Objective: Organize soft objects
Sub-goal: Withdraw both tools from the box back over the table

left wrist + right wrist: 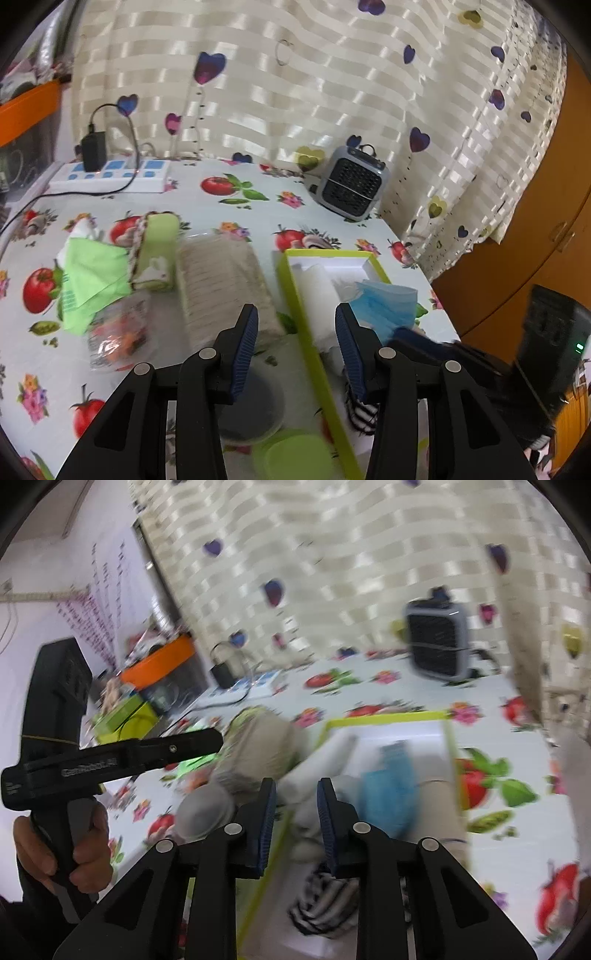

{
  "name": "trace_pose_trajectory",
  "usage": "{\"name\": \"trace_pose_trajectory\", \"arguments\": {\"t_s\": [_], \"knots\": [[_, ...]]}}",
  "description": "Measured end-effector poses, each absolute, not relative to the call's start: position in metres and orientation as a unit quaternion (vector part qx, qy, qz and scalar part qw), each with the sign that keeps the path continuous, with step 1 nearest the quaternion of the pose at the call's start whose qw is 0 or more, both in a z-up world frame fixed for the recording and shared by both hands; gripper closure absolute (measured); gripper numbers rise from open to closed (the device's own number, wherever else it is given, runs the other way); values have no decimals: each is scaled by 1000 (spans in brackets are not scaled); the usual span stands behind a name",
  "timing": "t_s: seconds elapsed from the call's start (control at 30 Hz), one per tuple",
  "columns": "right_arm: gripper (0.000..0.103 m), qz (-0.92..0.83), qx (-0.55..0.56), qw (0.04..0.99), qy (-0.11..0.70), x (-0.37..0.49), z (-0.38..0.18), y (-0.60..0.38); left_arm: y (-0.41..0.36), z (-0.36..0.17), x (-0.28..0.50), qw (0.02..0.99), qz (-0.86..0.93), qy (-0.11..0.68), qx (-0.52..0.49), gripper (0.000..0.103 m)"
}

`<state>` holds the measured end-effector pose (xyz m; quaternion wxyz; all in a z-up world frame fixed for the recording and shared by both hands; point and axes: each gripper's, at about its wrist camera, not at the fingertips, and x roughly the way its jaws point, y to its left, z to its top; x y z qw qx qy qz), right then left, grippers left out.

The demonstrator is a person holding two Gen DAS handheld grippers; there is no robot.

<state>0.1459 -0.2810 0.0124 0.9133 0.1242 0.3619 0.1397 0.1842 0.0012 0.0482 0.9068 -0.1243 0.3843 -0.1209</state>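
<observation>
Inside the green-rimmed box (pixel 295 291) at centre frame, a crumpled blue mask (pixel 384 302) is lying beside white cloth; a striped sock (pixel 325 904) is blurring below. Both claws, left claw (pixel 297 328) and right claw (pixel 295 805), are gaping, holding nothing.

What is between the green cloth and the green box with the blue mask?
In the left wrist view, a green pouch and a beige folded cloth lie between the green cloth and the box.

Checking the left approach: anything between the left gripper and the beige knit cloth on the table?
Nothing visible. The left gripper has open, empty jaws, and the beige knit cloth lies just ahead of its left finger on the table. The green-rimmed box sits to the right, off that path.
</observation>
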Motion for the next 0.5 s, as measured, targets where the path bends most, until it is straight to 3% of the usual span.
{"name": "trace_pose_trajectory", "arguments": {"t_s": [0.23, 0.5], "knots": [[85, 165, 102, 885, 423, 188, -25, -257, 26, 41, 173, 907, -102, 386, -134, 61], [85, 104, 129, 896, 412, 190, -20, -286, 50, 36, 163, 909, -73, 385, -142, 61]]}}
